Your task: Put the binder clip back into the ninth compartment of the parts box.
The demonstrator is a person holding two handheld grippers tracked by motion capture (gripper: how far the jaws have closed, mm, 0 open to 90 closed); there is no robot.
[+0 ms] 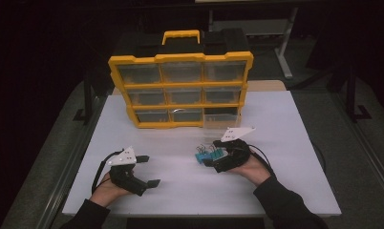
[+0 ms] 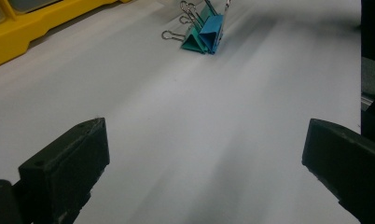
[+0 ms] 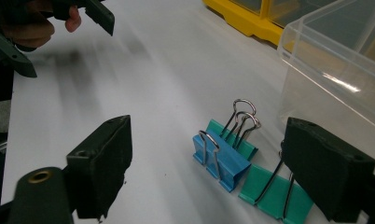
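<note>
A white table (image 1: 190, 186) carries a yellow drawer organizer (image 1: 180, 90) standing upright at the back; what its clear drawers hold is too dim to tell. One clear drawer (image 3: 344, 56), pulled out, sits empty beside it. Blue and teal binder clips (image 3: 232, 158) lie just beside that drawer, between the wide-spread jaws of the right gripper (image 1: 218, 155). The left gripper (image 1: 144, 171), also wide, holds nothing.

White table (image 1: 285, 157) under bright light; room around it dark. Grey floor (image 1: 357, 143) on both sides of the table. Beyond the table's far edge, a pale metal frame leg (image 1: 284, 45) stands on the floor. Dark stand legs (image 1: 87, 98) beside the table's far-left corner.
</note>
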